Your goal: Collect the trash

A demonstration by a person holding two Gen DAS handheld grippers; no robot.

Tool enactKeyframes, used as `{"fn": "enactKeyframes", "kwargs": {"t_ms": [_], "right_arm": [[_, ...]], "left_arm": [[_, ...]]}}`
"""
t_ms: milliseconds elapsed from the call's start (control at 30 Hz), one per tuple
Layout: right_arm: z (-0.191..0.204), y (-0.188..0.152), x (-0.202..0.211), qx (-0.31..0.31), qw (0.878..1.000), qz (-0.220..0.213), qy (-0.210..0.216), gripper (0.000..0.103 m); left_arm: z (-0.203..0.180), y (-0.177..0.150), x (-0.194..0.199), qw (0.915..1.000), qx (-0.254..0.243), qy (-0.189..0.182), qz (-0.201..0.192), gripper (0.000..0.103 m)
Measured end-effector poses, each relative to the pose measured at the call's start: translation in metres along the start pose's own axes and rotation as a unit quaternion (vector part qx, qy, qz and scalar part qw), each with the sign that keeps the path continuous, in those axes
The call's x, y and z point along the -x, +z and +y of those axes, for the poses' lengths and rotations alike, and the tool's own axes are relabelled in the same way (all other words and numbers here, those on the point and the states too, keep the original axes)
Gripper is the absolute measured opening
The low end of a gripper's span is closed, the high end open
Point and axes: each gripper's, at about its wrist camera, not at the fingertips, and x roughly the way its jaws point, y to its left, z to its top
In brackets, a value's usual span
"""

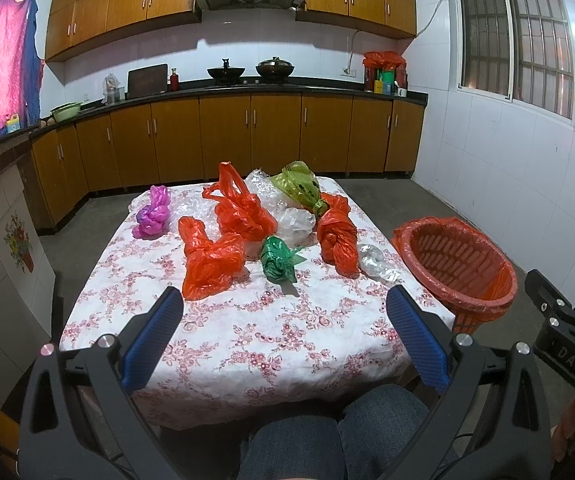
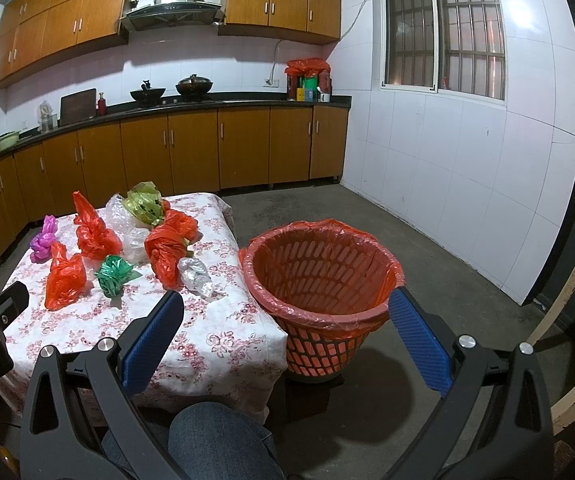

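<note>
**Both tools wide, nothing gripped; trash all on the table**

Left wrist view: your left tool [image 1: 283, 312] hangs above the near part of the table [image 1: 247, 344], its blue pads spread wide with nothing between them. The knotted bags lie ahead of it, well apart from the pads: an orange bag [image 1: 209, 262] nearest on the left, a green bag [image 1: 278, 260] about centre, a twisted orange bag [image 1: 338, 236] to the right, a purple bag [image 1: 152, 213] far left. The lined basket [image 1: 457, 264] stands off the table's right edge. Risk, as a judgement: the thin plastic may slip from the pads if you pinch a loose fold rather than the knot, and a low approach could snag the floral cloth [image 1: 215, 364].

Right wrist view: your right tool [image 2: 285, 310] is also open and empty, pointing between table corner and basket [image 2: 323, 276]. The silvery wad [image 2: 196, 275] lies closest to it, near the table edge beside the basket; a careless nudge could knock it to the floor.
</note>
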Motion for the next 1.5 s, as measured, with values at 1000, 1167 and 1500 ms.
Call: {"fn": "enactKeyframes", "kwargs": {"t_ms": [1000, 1167, 1500], "right_arm": [[0.084, 0.04, -0.149, 0.03, 0.989, 0.068, 0.131, 0.089], [0.114, 0.044, -0.19, 0.044, 0.983, 0.089, 0.154, 0.089], [0.147, 0.042, -0.249, 0.064, 0.975, 0.128, 0.169, 0.089]], "left_arm": [[0.119, 0.012, -0.121, 0.9873, 0.123, 0.077, 0.065, 0.099], [0.128, 0.021, -0.165, 0.9865, 0.122, 0.069, 0.086, 0.094], [0.132, 0.028, -0.232, 0.9824, 0.127, 0.043, 0.13, 0.086]]}}
